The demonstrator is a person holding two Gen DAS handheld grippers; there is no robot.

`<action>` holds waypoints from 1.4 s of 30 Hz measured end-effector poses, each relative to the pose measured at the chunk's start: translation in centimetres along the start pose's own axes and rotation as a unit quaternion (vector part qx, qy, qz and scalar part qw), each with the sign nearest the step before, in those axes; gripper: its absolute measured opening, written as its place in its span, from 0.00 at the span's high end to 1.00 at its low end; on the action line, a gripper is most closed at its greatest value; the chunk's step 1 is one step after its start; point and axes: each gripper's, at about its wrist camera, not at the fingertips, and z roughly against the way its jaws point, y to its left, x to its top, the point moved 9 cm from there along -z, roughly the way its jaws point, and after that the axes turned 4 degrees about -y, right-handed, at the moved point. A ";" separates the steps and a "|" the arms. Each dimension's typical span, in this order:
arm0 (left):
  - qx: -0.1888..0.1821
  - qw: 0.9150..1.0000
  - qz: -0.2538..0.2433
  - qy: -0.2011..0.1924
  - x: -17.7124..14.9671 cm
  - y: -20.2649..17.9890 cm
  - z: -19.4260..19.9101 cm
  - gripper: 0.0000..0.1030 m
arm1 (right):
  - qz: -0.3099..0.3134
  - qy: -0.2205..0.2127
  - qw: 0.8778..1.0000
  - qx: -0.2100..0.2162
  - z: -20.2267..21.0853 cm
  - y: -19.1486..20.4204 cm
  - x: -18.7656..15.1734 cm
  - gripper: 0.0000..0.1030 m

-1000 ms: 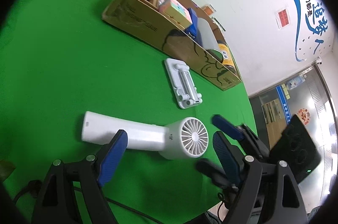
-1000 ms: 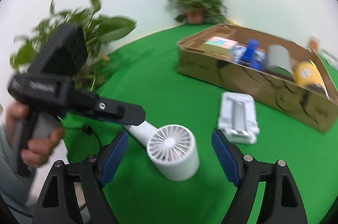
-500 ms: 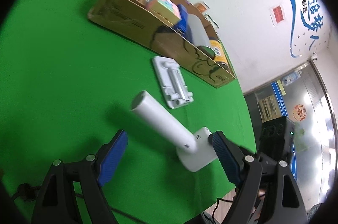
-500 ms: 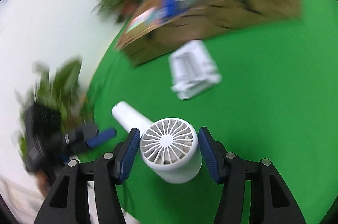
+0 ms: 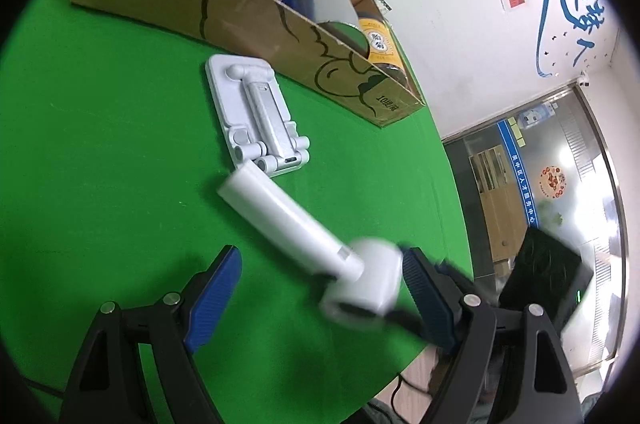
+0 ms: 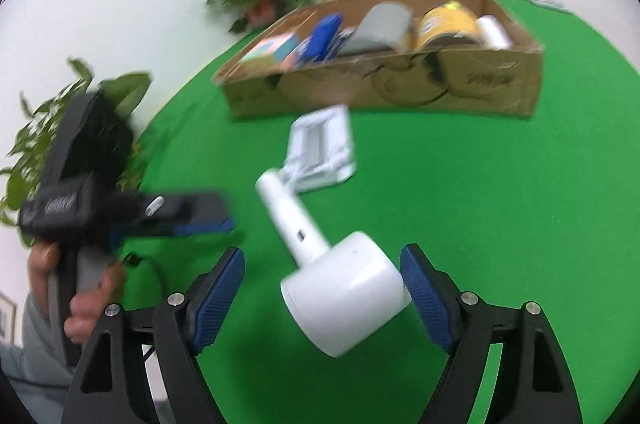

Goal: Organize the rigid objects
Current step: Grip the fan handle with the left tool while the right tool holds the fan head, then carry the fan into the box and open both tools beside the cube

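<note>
The right gripper was opening over the green table, its blue pads standing clear on the left of the fan while the right pad sat just beside the fan's head; whether it touched could not be told. The white fan lay between the jaws, head nearest the camera and handle running away toward the stand, whose near edge the handle tip reached. Beyond the stand, farther ahead of the gripper, the box held a pastel cube, a blue item, a grey roll and a yellow tin.

The left gripper hung with its jaws wide apart and gripped nothing. The fan showed blurred ahead of it, the head close to its right pad and the handle slanting up and left toward the stand. The box sat well ahead, past the stand.

In the right view, a hand at the lower left held the left gripper's grip, with a leafy plant behind it.
</note>
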 end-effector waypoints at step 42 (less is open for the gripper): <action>0.102 0.976 -0.158 -0.113 17.7 -7.8 10.9 0.68 | 0.077 -0.122 0.988 -0.051 1.0 12.6 13.3 0.40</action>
